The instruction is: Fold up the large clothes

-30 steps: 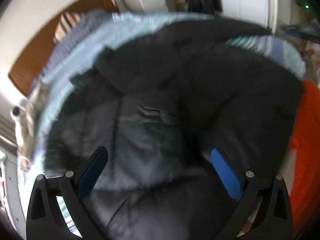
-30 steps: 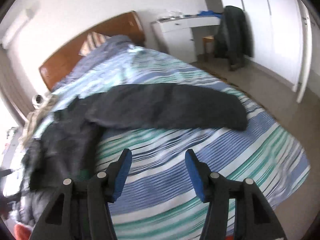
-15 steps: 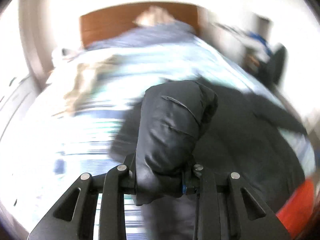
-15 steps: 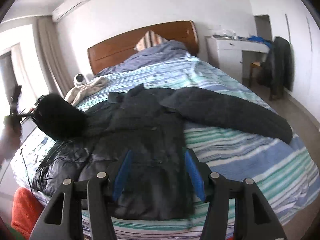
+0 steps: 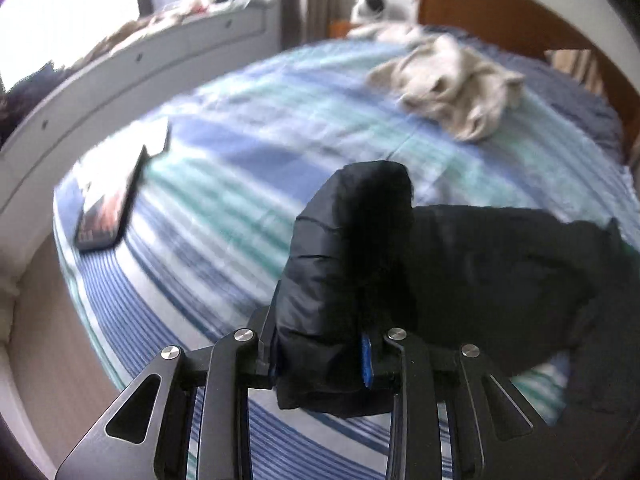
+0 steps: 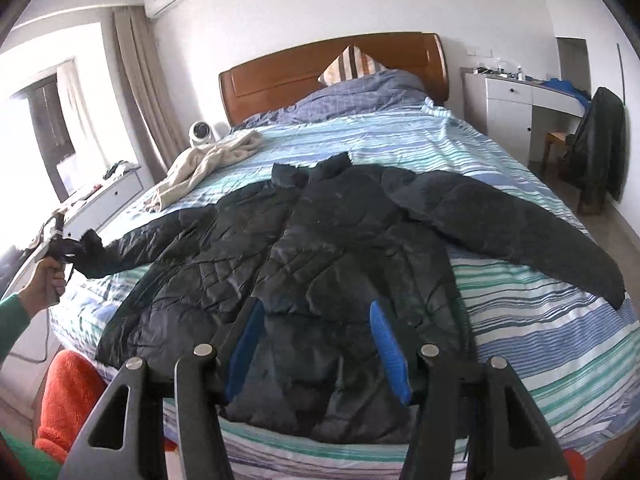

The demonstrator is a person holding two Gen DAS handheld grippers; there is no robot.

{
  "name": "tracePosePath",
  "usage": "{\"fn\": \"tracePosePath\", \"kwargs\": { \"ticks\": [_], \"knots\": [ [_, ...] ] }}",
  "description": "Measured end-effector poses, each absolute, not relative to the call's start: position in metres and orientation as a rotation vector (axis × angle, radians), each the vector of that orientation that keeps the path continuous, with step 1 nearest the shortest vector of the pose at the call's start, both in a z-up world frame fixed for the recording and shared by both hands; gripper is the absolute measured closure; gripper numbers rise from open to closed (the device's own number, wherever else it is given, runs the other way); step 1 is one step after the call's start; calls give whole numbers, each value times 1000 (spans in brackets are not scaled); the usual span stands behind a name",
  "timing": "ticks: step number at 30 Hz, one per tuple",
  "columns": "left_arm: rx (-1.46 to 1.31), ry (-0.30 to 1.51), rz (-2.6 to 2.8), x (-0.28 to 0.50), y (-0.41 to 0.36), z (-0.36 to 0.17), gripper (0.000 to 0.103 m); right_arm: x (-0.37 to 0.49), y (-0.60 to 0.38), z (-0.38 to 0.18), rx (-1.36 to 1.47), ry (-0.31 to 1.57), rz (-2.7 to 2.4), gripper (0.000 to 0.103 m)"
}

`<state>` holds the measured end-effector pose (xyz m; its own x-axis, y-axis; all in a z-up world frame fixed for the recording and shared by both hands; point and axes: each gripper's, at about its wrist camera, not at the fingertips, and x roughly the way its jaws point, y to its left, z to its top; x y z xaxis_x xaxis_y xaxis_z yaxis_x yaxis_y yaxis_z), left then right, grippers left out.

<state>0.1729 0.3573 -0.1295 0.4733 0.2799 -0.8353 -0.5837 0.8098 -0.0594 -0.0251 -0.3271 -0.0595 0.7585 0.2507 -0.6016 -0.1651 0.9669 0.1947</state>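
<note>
Sleeve (image 5: 348, 280) pulled out sideways, left jaws clamped on it | right jaws apart, empty | left-only: book (image 5: 108, 200)

Each hand-held gripper (image 6: 316, 340) has black linkage arms with triangular cut-outs, silver round screws at the joints, and blue textured pads (image 6: 390, 356). At the left edge of the right wrist view, a hand (image 6: 48, 280) emerges from a green sleeve (image 6: 12, 320); orange fleecy clothing (image 6: 68, 392) fills the lower left.
</note>
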Motion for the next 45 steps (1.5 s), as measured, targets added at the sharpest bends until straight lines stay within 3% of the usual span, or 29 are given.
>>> {"fn": "tracePosePath", "kwargs": {
  "ticks": [3, 5, 6, 7, 9, 13, 17, 29, 41, 45],
  "knots": [
    [-371, 935, 569, 166, 361, -131, 63, -28, -323, -65, 118, 695, 221, 46],
    [-361, 923, 577, 154, 360, -127, 45, -30, -324, -68, 116, 706, 208, 46],
    [-348, 914, 581, 149, 359, -123, 41, -31, -325, -69, 115, 710, 197, 45],
    [-334, 896, 577, 138, 357, -119, 37, -31, -326, -72, 110, 714, 182, 42],
    [-319, 863, 547, 129, 348, -107, 33, -32, -329, -74, 101, 719, 148, 25],
    [-309, 790, 432, 111, 310, -78, 17, -30, -338, -80, 120, 730, 115, 25],
    [-295, 742, 286, 102, 257, -60, 8, -29, -343, -83, 158, 725, 101, 25],
    [-158, 729, -3, 80, 97, -67, 2, -36, -341, -77, 135, 719, 53, 23],
    [-21, 938, 5, 74, 60, -145, 3, -28, -362, -82, 28, 802, -41, 23],
    [-102, 933, -14, 54, 87, -137, 2, -19, -401, -95, 72, 906, -8, 23]
  ]
}}
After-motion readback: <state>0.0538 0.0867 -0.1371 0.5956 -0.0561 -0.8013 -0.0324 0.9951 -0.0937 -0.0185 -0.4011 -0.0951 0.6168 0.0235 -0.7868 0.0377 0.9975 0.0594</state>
